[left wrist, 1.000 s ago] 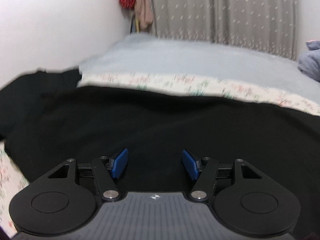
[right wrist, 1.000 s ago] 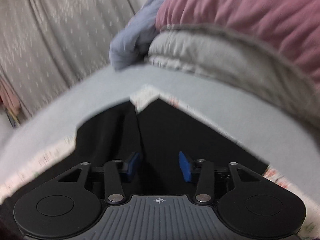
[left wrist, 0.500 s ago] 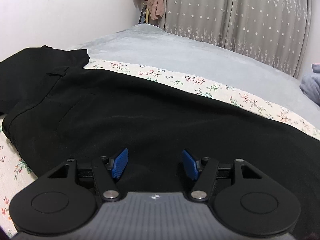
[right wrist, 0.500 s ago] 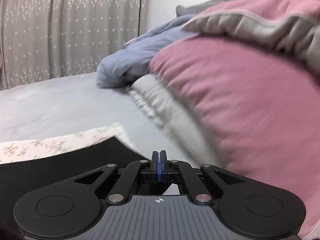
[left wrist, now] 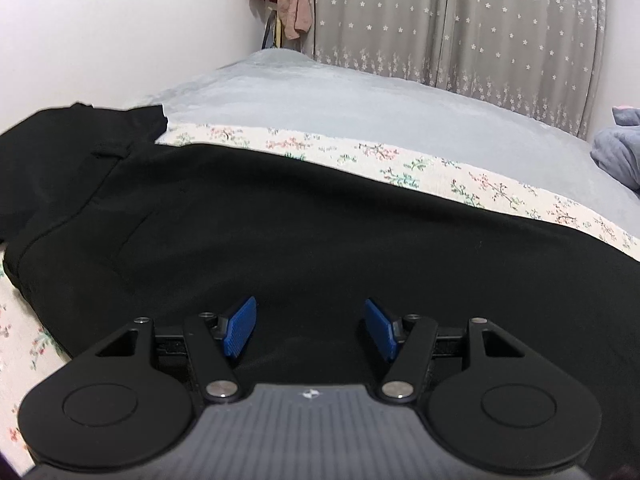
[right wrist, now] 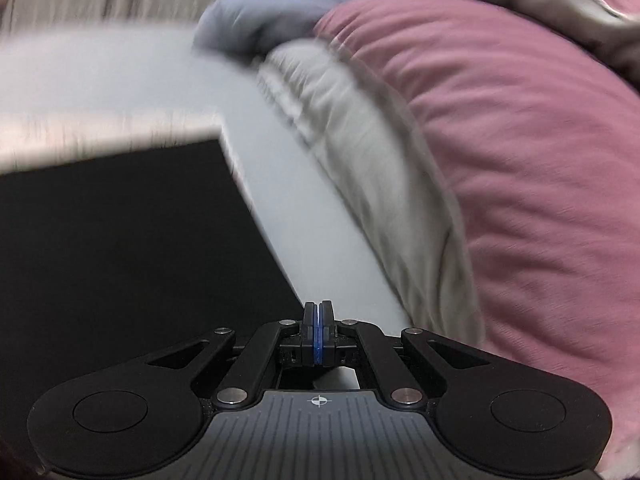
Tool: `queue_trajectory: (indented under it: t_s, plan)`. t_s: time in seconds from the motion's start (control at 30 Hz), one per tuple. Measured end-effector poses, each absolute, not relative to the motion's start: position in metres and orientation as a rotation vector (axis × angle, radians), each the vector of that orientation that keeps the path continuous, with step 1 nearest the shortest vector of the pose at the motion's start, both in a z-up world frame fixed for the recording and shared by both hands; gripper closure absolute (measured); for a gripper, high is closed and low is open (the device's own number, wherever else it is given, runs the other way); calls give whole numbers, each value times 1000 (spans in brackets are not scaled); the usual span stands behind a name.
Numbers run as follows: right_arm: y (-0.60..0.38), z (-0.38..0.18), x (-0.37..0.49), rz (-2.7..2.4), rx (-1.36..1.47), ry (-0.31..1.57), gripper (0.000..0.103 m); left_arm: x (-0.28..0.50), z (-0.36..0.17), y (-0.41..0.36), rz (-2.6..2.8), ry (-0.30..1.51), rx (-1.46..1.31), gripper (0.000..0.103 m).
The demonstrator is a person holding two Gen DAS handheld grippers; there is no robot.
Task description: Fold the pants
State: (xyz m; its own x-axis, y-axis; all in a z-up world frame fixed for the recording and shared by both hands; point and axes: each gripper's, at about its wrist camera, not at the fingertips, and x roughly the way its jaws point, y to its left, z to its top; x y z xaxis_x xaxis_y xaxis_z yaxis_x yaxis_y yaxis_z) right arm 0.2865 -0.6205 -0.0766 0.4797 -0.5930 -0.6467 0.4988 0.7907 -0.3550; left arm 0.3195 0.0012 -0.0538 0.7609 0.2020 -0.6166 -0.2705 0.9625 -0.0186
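Grey starred curtains (left wrist: 460, 24) hang behind a bed (left wrist: 360, 120) with a pale grey cover, and on this bed a flowered sheet (left wrist: 400, 164) lies under the black pants (left wrist: 280, 232). The pants stretch across the bed from side to side, with the waist and a back pocket to the left and the leg running off to the right, toward the pink pillow (right wrist: 520, 160).

The left gripper (left wrist: 310, 326) is over the middle of the pants, pointing down at the cloth. Its blue pads stand well apart, and nothing is between them.

The right gripper (right wrist: 319, 334) is at the leg end, just beside the pants' right edge and near the pink pillow. Its pads are pressed together. I see no cloth between them, so I judge it holds nothing, though this view is blurred. It is the nearer one to the leg end, which the fold probably needs.
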Motion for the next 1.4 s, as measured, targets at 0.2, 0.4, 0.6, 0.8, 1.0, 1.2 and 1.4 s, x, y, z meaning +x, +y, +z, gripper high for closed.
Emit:
queue_trajectory:
  t_s: [0.2,0.4,0.6,0.8,1.0,1.2,1.4]
  plan:
    - [-607,-68,274,-738,-140,727,97,308,-47,11,260,645,-124,29]
    - [-558,-47,260,-611,-92,633,96,279,-29,45,288,618,-231,27]
    - [-476,-43,233,-316,127,643,90,240,-27,116,417,619,-373,26]
    - [-321,-42,186,237,-34,662,88,219,-28,181,485,699,-566,26]
    - [-176,-69,154,549,-328,596,85,214,-22,213,437,687,-577,25]
    - [-125,-75,172,498,-365,493,74,229,-52,232,331,667,-703,14]
    - [-92,-79,175,454,-525,386,51,242,-56,243,296,570,-777,4]
